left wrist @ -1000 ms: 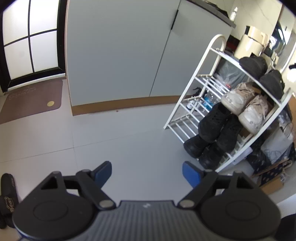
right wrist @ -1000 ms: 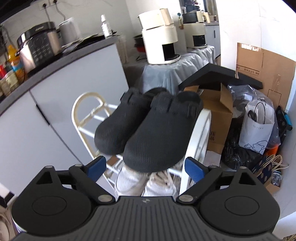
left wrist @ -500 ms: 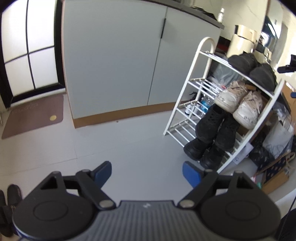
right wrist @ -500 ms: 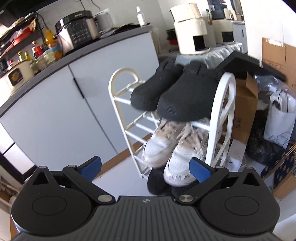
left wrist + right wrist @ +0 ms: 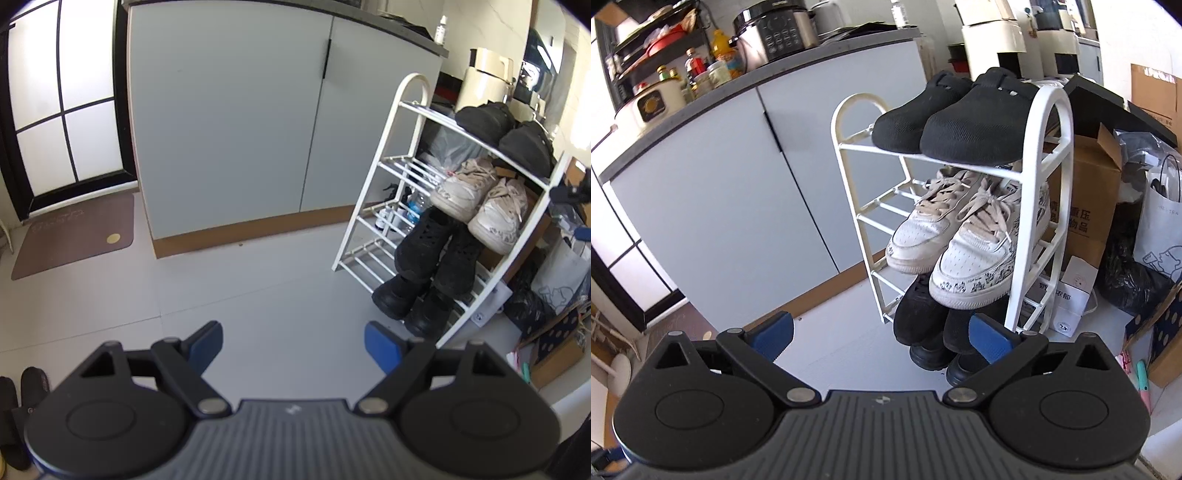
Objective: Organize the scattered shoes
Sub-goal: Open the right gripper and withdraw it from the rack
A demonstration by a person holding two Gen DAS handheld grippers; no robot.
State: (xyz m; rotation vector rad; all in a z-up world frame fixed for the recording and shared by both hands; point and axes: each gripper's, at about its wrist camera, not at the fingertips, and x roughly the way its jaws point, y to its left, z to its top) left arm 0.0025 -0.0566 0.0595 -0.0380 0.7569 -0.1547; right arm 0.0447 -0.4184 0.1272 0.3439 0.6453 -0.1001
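Right gripper [image 5: 881, 338]: wide open, empty, now withdrawn below the black clogs [image 5: 960, 125]; placement judged complete.

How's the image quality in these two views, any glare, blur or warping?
Left wrist view: sharp; fisheye bows the cabinet; glare blows out the right edge, dark corners. Right wrist view: sharp; the shoe rack curves; the top right wall is overexposed.

Clogs [image 5: 960, 122] atop rack [image 5: 1049, 206], sneakers [image 5: 964, 251] beneath, boots [image 5: 931, 328] lowest
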